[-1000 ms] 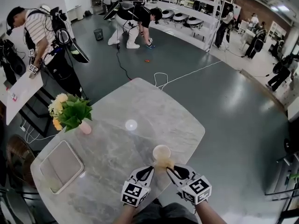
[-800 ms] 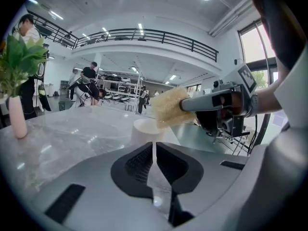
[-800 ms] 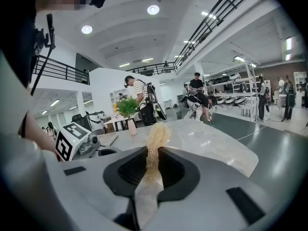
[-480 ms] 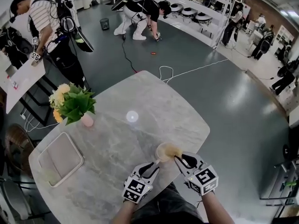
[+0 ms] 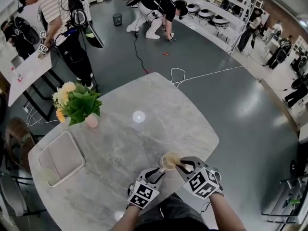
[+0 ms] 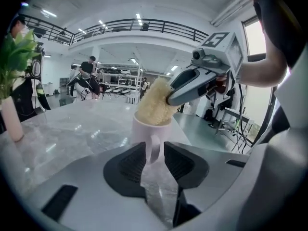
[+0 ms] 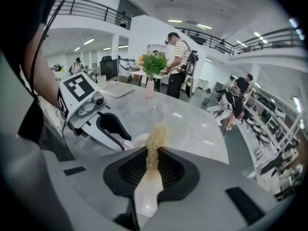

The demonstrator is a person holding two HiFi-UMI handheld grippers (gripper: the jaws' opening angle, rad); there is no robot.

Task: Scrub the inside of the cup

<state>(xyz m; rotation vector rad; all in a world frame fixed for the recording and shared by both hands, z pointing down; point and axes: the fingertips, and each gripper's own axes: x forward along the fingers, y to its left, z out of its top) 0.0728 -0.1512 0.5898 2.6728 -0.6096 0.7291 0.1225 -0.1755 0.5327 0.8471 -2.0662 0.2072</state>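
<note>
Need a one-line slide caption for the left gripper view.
Left gripper, jaws just opened, handle of the cup loose between them; right gripper presses a yellow sponge into the cup.

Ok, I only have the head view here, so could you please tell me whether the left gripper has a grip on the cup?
Observer: No. The left gripper has just been opening. Its jaws stand apart, with the handle of the cup between them, unpressed.
Operator: Thank you. What is the right gripper holding?
Observer: The right gripper is shut on a yellowish fibrous sponge.
Operator: And is that sponge in the cup?
Observer: Yes, the left gripper view shows it filling the cup's mouth, with the cup upright on the table.
</note>
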